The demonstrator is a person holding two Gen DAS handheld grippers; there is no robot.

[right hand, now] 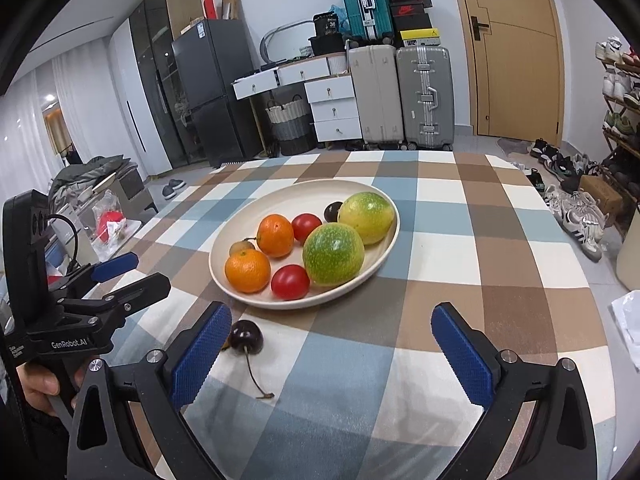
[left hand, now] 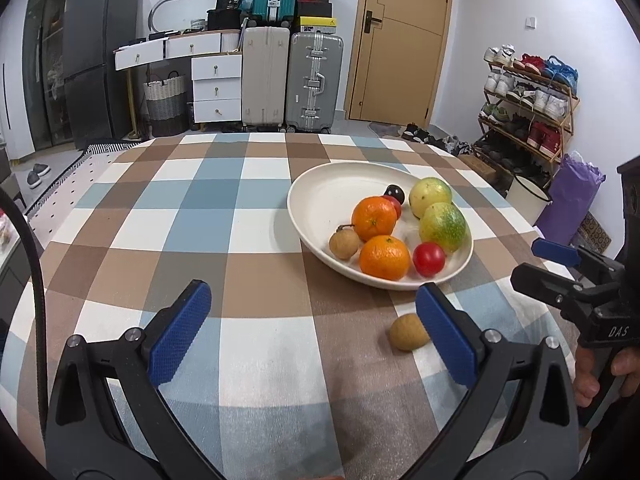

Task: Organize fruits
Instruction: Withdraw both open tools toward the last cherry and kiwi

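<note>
A cream bowl [left hand: 320, 196] [right hand: 256, 216] on the checked tablecloth holds two oranges [left hand: 385, 258], two green-yellow passion fruits [left hand: 443, 227], red tomatoes [left hand: 429, 259], a brown longan [left hand: 344, 243] and a dark cherry [left hand: 394, 193]. A loose longan [left hand: 408, 332] lies on the cloth before the bowl, beside the right finger of my open left gripper [left hand: 312, 332]. A loose dark cherry [right hand: 246, 337] with a stem lies beside the left finger of my open right gripper [right hand: 332, 352]. Both grippers are empty.
The checked tablecloth [left hand: 224, 240] covers the table. Beyond it stand suitcases [left hand: 292, 80], white drawers [left hand: 216, 84], a door [left hand: 400, 40] and a shoe rack [left hand: 528, 100]. The right gripper shows at the right edge of the left wrist view [left hand: 560, 272].
</note>
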